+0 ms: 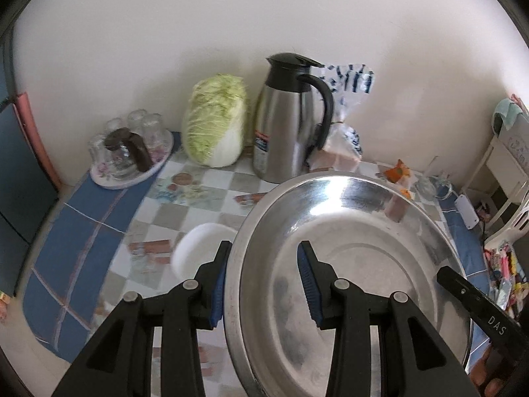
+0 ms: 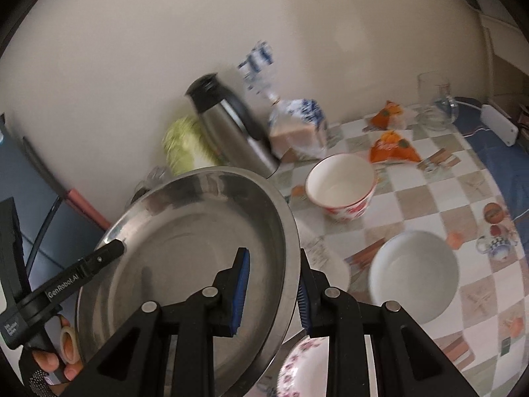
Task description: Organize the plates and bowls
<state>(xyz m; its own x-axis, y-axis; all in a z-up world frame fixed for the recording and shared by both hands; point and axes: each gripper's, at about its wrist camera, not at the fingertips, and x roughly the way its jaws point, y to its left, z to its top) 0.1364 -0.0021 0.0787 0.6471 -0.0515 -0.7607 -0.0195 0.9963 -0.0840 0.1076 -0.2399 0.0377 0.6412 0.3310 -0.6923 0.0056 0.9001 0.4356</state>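
A large steel basin [image 1: 357, 258] hangs tilted above the checked tablecloth, held by opposite rims. My left gripper [image 1: 264, 254] is shut on its left rim, one blue pad outside the wall and one inside. My right gripper [image 2: 272, 258] is shut on the right rim of the steel basin [image 2: 185, 254] the same way. Each view shows the other gripper's finger at the far rim. On the table lie a white bowl [image 2: 413, 274], a red-flowered bowl [image 2: 340, 185] and a pink-flowered dish [image 2: 304, 364] under the right gripper. The white bowl [image 1: 198, 248] also shows left of the basin.
Along the wall stand a steel thermos jug [image 1: 287, 125], a cabbage [image 1: 215, 122], a tray of upturned glasses [image 1: 129, 152] and a bagged loaf [image 2: 297, 129]. Orange packets [image 2: 393, 145], a glass [image 2: 433, 99] and a white power strip [image 2: 499, 125] lie at the far right.
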